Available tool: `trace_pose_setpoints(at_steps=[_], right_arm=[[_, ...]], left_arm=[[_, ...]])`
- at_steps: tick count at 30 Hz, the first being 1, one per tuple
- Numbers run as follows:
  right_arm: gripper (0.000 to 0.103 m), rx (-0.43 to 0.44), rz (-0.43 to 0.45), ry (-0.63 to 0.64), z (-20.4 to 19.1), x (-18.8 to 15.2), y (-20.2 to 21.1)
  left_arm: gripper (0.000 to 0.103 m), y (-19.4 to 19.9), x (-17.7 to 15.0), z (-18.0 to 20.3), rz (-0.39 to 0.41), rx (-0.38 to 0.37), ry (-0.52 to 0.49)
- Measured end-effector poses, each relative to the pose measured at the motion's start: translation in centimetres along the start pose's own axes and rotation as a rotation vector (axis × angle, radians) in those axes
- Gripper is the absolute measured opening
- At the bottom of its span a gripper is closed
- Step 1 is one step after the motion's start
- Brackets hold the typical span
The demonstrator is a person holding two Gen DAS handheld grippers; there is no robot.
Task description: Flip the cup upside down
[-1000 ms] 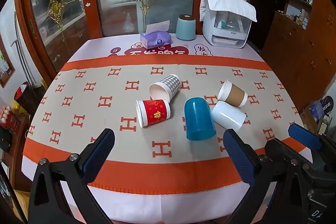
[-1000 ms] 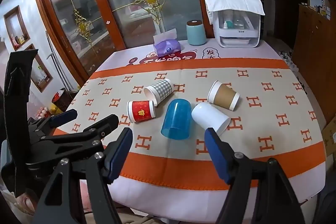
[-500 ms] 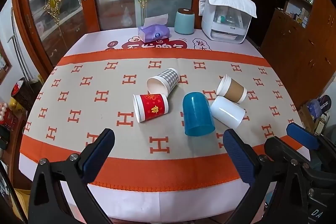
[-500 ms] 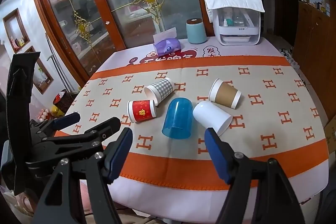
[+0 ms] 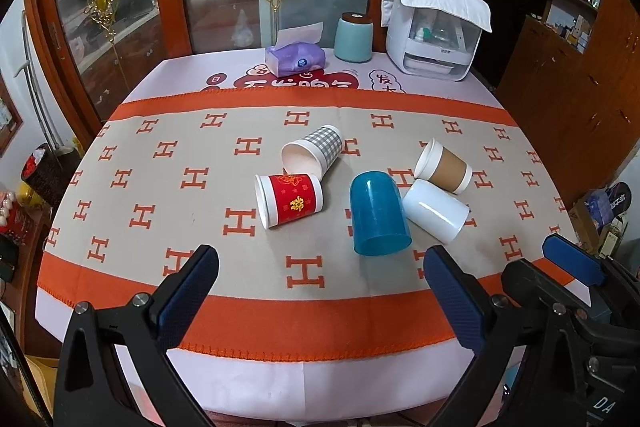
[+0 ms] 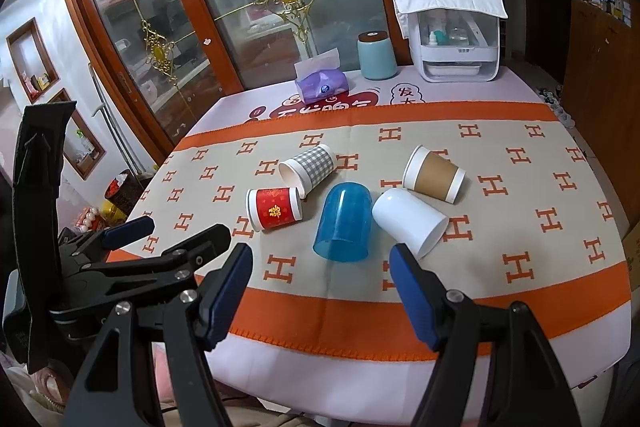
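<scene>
Nearest us, our left gripper (image 5: 318, 285) and right gripper (image 6: 320, 281) hang at the table's near edge, jaws spread wide and holding nothing. Just beyond them on the orange-and-beige patterned tablecloth (image 5: 120, 187) lie five cups on their sides: a translucent blue plastic cup (image 5: 378, 213), touching a glossy white cup (image 5: 436, 210), then a red paper cup (image 5: 290, 199), a brown-sleeved paper cup (image 5: 443, 171) and a grey checked paper cup (image 5: 314, 153). We judge the blue one light, fairly stiff and slippery; it may roll, so we would pinch across its mid-wall. Farthest sits a purple tissue pack (image 5: 295, 57)
</scene>
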State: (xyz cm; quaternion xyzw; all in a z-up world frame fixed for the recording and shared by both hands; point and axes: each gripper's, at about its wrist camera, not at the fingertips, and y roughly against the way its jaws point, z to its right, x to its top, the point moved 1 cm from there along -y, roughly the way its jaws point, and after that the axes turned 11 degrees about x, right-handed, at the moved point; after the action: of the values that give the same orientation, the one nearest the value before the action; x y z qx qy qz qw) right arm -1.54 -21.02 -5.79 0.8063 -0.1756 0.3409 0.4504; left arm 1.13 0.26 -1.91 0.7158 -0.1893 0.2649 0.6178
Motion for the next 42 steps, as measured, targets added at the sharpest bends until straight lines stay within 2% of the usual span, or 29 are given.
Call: trace_pose_setpoints(at_steps=[34, 42], right_arm=[[0.071, 0.033, -0.013, -0.025, 0.2, 0.0, -0.9], [0.071, 0.038, -0.037, -0.022, -0.1, 0.9, -2.0]], left_arm=[[0.101, -0.7, 0.4, -0.2, -0.010, 0.008, 0.006], [0.102, -0.8, 1.5, -0.4, 0.042, 0.030, -0.009]])
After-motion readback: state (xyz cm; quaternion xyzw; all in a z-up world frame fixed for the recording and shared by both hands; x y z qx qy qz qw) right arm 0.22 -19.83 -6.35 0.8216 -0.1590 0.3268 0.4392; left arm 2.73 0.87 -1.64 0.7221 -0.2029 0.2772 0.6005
